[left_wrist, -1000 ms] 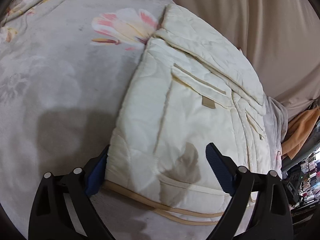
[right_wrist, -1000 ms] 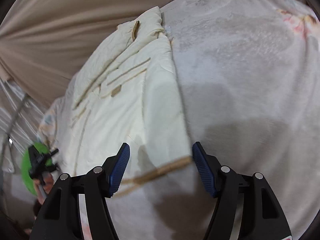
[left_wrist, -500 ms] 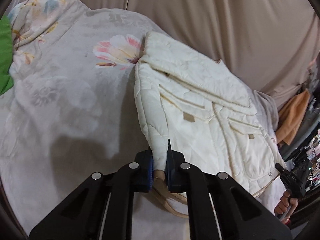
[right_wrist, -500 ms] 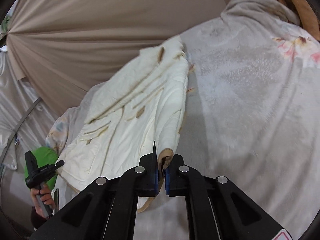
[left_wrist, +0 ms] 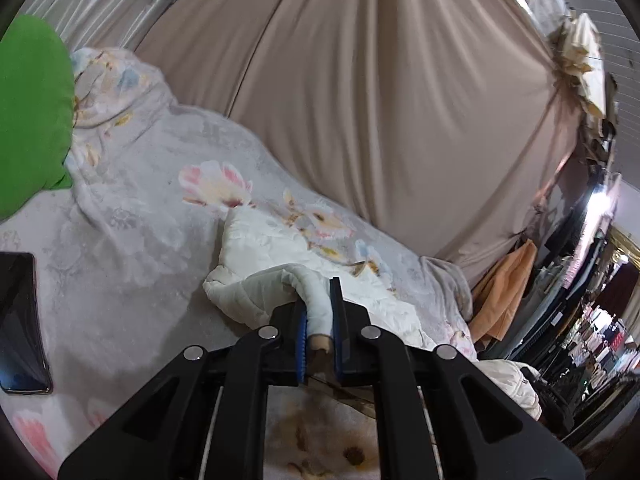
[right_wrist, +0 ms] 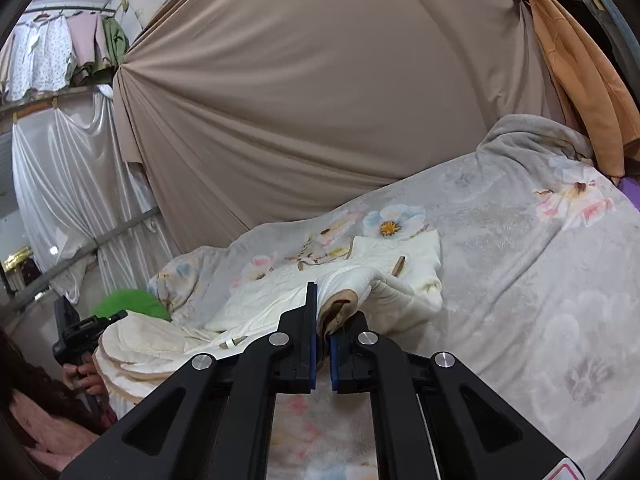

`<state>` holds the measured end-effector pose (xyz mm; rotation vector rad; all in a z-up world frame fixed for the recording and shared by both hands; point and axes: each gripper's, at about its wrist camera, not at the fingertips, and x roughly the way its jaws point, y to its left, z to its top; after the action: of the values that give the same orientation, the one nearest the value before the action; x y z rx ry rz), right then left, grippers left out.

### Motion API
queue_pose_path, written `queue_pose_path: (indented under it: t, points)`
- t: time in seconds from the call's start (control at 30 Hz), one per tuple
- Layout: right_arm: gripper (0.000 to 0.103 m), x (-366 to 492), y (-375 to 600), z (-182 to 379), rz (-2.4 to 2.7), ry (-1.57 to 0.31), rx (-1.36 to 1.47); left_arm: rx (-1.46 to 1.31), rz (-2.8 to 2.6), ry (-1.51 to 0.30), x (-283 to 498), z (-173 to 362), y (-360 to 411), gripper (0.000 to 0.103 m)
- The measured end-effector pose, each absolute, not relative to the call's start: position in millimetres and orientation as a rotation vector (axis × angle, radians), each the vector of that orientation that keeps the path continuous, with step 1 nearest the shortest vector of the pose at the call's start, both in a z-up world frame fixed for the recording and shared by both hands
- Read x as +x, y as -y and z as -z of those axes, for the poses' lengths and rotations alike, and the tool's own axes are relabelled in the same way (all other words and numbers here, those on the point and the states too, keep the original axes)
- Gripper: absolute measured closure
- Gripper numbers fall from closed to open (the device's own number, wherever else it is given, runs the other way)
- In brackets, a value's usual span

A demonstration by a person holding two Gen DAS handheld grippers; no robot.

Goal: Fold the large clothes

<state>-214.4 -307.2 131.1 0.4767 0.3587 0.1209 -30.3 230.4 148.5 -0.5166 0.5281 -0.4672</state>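
My left fingers (left_wrist: 302,322) are clenched on the tan-trimmed hem of the cream quilted coat (left_wrist: 256,292), and my right fingers (right_wrist: 313,312) are clenched on the same hem at its other corner; both pairs have just closed onto that cloth. I hold the left gripper (left_wrist: 320,320) and the right gripper (right_wrist: 323,324) raised, so the hem hangs lifted while the rest of the coat lies on the grey floral blanket (left_wrist: 132,216) spread over the bed, before the brown backdrop cloth (left_wrist: 380,100).

I judge this to be the fold of the bottom hem up over the body of the coat. The next move calls for carrying both corners forward together, level with each other, toward the collar end, then lowering them so the edges line up before I let go. If one side leads, the thick padding will likely skew or bunch.

Going left to right through the views: the left wrist view alone shows a green cushion (left_wrist: 28,112) at the far left and a dark phone (left_wrist: 20,320) lying on the blanket, well apart from the coat, plus an orange garment (left_wrist: 504,292) hanging at the right. The right wrist view alone shows the person's hand (right_wrist: 86,380) gripping the other handle at lower left, and clothes on a rail (right_wrist: 60,52) high up.
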Motion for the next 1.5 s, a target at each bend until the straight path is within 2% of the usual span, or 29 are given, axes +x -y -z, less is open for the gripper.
queue_pose_path:
  t: [0.07, 0.13, 0.3, 0.47, 0.6, 0.77, 0.97, 1.1, 1.2, 1.27, 1.3, 1.37, 1.43, 1.5]
  points:
    - [0.098, -192, 310, -112, -0.073, -0.442, 0.502, -0.530, 0.435, -0.610, -8, -136, -232, 0.094]
    - [0.098, -180, 313, -105, -0.094, -0.450, 0.547, -0.519, 0.418, -0.656, 10, -129, -227, 0.094]
    - [0.098, -135, 321, -133, -0.120, -0.369, 0.546, -0.410, 0.394, -0.618, 53, -149, -194, 0.094]
    - [0.098, -44, 347, -126, -0.066, -0.432, 0.611, -0.313, 0.315, -0.628, 130, -153, -158, 0.094]
    - [0.098, 24, 361, -92, 0.019, -0.532, 0.608, -0.243, 0.223, -0.696, 191, -125, -134, 0.094]
    - [0.098, 81, 372, -37, 0.075, -0.658, 0.602, -0.207, 0.164, -0.837, 256, -64, -119, 0.092]
    - [0.100, 99, 363, -13, 0.084, -0.690, 0.534, -0.178, 0.171, -0.842, 271, -33, -110, 0.091]
    - [0.099, 94, 373, -12, 0.040, -0.672, 0.606, -0.218, 0.213, -0.811, 267, -32, -115, 0.090]
    - [0.091, 69, 384, -26, 0.018, -0.605, 0.686, -0.296, 0.254, -0.789, 258, -48, -130, 0.084]
    - [0.078, 52, 386, -42, 0.018, -0.566, 0.693, -0.330, 0.291, -0.737, 241, -71, -144, 0.080]
    - [0.074, 38, 387, -55, 0.041, -0.526, 0.678, -0.334, 0.306, -0.721, 235, -79, -148, 0.074]
    - [0.074, 20, 385, -77, 0.054, -0.461, 0.644, -0.327, 0.334, -0.684, 218, -103, -151, 0.065]
    - [0.074, 6, 372, -100, 0.031, -0.397, 0.608, -0.267, 0.275, -0.585, 196, -132, -145, 0.042]
    - [0.074, 4, 346, -121, -0.026, -0.370, 0.538, -0.183, 0.253, -0.481, 178, -156, -131, 0.039]
